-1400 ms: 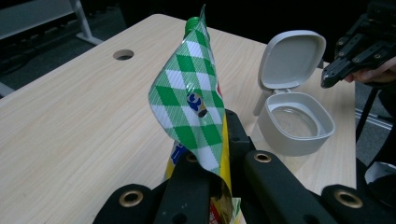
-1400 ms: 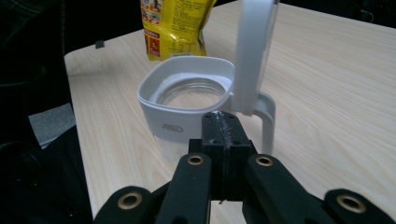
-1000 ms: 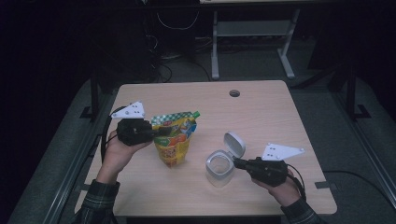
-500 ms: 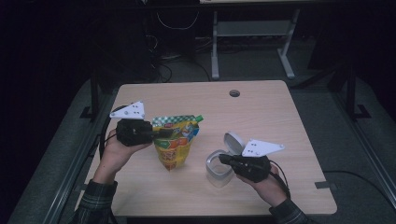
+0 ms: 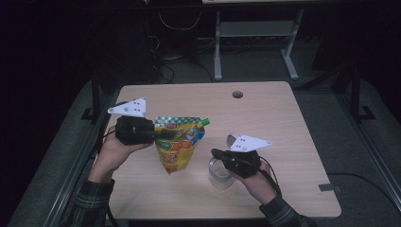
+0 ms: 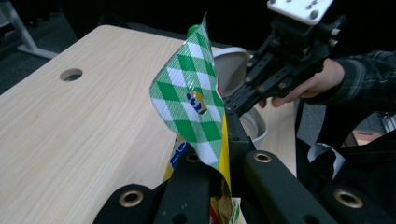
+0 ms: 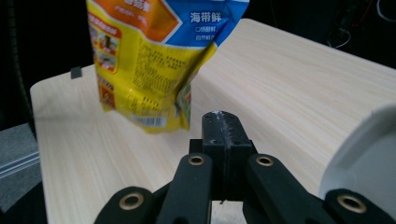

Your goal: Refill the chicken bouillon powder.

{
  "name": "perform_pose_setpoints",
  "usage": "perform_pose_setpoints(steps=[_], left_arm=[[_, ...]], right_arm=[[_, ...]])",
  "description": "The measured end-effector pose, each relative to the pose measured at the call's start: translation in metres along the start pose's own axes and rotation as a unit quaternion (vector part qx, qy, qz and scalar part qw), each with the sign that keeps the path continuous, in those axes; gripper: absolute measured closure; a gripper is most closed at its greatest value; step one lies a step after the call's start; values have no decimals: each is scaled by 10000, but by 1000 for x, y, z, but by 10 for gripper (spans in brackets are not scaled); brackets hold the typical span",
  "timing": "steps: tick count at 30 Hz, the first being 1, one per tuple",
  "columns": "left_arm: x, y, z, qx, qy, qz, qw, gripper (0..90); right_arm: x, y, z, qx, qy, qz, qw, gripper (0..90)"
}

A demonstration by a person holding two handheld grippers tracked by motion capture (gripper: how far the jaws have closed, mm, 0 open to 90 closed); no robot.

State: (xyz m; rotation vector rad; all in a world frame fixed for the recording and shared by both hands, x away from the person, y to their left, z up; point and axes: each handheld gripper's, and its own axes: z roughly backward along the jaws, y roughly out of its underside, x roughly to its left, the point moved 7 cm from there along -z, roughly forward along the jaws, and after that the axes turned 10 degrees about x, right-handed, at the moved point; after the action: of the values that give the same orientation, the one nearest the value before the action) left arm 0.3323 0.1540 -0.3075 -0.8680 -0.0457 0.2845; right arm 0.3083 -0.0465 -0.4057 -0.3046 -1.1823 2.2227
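- Pouch (image 5: 177, 144): hangs above the table (image 5: 265, 118), long axis near vertical, its green-checked top edge clamped in the left gripper (image 5: 158, 135).
- Right gripper (image 5: 218, 153): jaws clenched on nothing, tips aimed at the pouch, which lies just ahead of them, apart; this hand is the nearer to the cup.
- Cup (image 5: 220, 174): white, lid hinged open, stands under the right gripper; its contents cannot be made out.
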Motion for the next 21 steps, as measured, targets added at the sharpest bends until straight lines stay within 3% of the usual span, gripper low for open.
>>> perform_pose_setpoints(steps=[7, 21], left_arm=[[-6, -3, -1, 12, 106, -93, 9999, 900], [-14, -7, 6, -50, 127, -177, 9998, 900]], right_arm=[[2, -10, -12, 51, 252, 31, 9997, 900], [12, -13, -20, -17, 348, 44, 9994, 900]])
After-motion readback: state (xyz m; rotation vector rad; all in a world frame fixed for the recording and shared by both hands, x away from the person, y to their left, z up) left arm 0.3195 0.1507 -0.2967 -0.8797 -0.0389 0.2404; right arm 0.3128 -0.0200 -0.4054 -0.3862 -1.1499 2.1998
